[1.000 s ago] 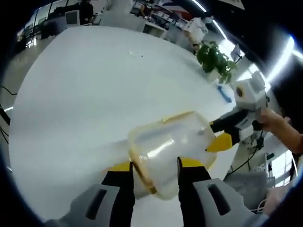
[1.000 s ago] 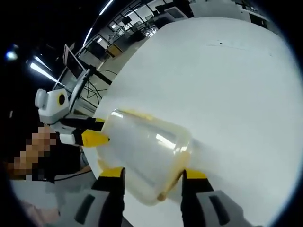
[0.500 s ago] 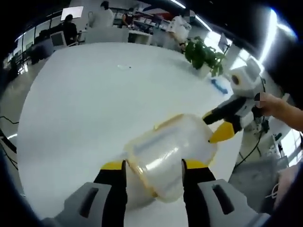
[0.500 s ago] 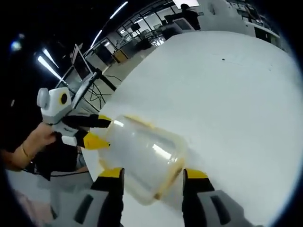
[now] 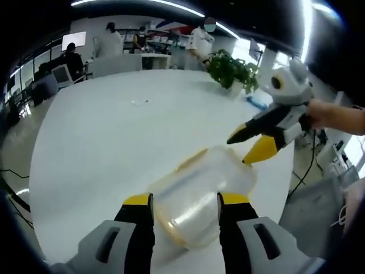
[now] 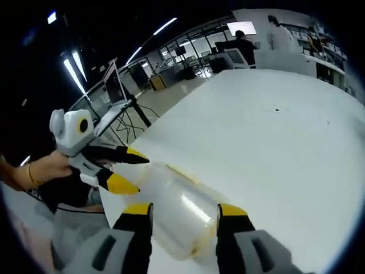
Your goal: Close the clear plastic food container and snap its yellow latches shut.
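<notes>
The clear food container (image 5: 199, 194), its rim edged yellow, lies on the white bench (image 5: 114, 131) with its long axis running between the two tongs. The left tongs (image 5: 184, 201) straddle one end, spread; the right tongs (image 6: 182, 210) straddle the other, spread. I cannot tell whether either presses its walls.

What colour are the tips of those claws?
Yellow, on black fingers; clearest in the left gripper view.
</notes>
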A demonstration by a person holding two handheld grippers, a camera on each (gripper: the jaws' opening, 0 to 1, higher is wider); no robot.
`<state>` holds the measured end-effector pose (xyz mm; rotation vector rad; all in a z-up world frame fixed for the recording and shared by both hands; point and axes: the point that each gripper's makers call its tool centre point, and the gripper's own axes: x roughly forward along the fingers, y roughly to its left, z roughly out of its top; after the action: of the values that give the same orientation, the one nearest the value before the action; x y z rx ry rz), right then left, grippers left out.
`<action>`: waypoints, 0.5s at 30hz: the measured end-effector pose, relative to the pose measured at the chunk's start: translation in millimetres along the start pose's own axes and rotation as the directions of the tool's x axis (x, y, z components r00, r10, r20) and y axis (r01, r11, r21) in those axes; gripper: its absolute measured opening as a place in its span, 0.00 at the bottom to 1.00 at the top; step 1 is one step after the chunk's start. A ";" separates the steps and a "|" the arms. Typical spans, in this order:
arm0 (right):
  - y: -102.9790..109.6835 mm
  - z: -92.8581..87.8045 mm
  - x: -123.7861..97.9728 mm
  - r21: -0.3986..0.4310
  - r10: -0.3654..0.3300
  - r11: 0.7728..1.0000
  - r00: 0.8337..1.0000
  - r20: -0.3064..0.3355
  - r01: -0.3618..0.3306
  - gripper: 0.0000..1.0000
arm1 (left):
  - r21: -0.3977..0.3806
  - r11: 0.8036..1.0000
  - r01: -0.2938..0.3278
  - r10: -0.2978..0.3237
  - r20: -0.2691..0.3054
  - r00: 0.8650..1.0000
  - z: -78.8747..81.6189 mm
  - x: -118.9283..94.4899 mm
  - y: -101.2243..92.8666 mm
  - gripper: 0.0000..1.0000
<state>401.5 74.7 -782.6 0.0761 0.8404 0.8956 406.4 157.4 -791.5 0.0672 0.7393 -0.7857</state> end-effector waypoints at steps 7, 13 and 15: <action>13.5 2.7 15.2 -0.050 0.043 0.998 0.999 -0.013 -0.044 0.35 | 0.091 0.996 0.001 0.001 -0.020 1.000 -6.5 4.7 -8.4 0.41; 20.4 4.4 29.7 -0.072 0.059 0.995 0.998 -0.037 -0.061 0.34 | 0.151 0.988 0.014 -0.010 -0.029 1.000 -7.2 10.2 -16.4 0.41; 22.1 6.8 33.7 -0.078 0.063 0.995 0.997 -0.038 -0.066 0.34 | 0.174 0.985 0.015 -0.011 -0.026 1.000 -6.8 10.8 -19.7 0.41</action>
<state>402.9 114.9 -790.0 0.0189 0.8384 0.9927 394.5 138.8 -799.2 0.2302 0.6938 -0.8624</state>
